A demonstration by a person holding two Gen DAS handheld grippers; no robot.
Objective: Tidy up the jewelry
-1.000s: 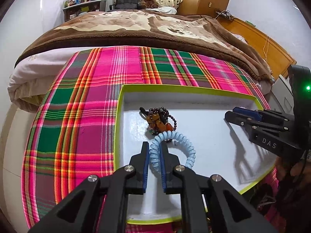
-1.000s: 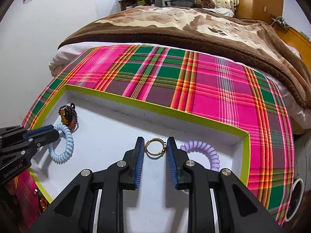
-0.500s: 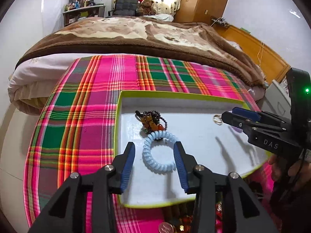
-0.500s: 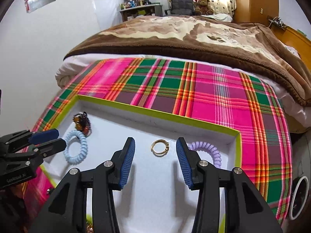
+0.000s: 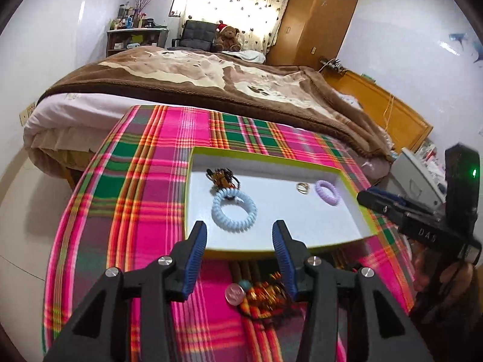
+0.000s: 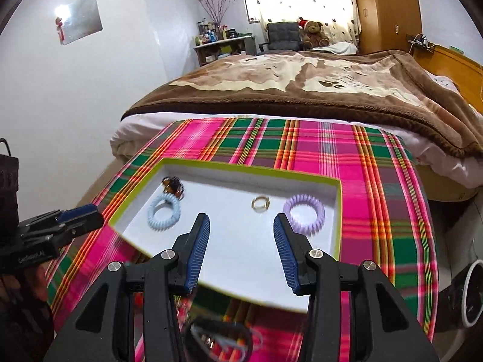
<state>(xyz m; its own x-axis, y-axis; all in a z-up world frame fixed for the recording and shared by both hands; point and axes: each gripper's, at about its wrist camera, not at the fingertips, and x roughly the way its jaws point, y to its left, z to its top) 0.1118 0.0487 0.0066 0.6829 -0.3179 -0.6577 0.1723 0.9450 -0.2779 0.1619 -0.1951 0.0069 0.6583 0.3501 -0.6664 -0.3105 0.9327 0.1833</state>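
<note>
Left wrist view: the left tongs [image 5: 239, 235] stand wide apart, holding nothing, above the near edge of a white tray with a lime-green rim [image 5: 271, 157] on the plaid-covered worktop [image 5: 142, 181]. Inside the tray, a pale blue coil bracelet [image 5: 234, 209] lies at the left, touching a dark beaded bracelet [image 5: 222, 178] just behind it. A gold ring [image 5: 302, 187] sits just beside a lilac coil bracelet [image 5: 327, 192] at the right. A blurred heap of beads and a coin [image 5: 234, 294] lies on the cloth in front of the tray. The right tongs [image 5: 366, 196] show at the right edge; their spread cannot be told here.

Right wrist view: the right tongs [image 6: 241, 242] are spread wide and empty over the tray's [image 6: 250, 167] near half. The gold ring [image 6: 260, 204] lies between the pale blue coil bracelet [image 6: 164, 212] and the lilac coil bracelet [image 6: 304, 210].
</note>
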